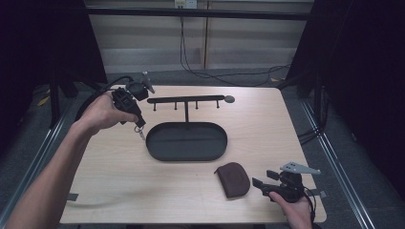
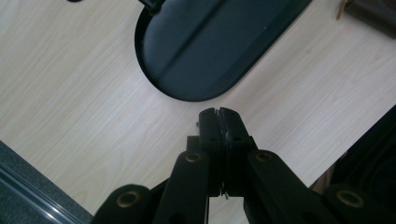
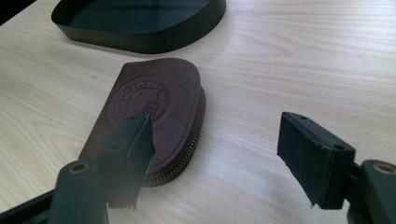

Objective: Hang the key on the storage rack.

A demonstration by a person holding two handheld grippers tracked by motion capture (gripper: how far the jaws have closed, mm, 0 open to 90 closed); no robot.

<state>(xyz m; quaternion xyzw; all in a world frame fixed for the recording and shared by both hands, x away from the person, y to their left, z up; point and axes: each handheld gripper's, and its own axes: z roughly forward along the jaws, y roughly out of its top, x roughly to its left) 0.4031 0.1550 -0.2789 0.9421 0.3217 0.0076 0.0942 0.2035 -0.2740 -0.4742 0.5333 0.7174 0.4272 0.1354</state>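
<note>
Pale desk: our left gripper pinches a light, dangling key; our right gripper, jaws apart, nears the soft leather pouch.

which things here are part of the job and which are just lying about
In the job:
small metal key on a ring, hanging from the shut left gripper
black metal hook rack with oval tray

Lying about:
brown leather zip pouch
black cables on the floor

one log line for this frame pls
left hand-held gripper: shut on key, above tray | right hand-held gripper: open beside pouch
</note>
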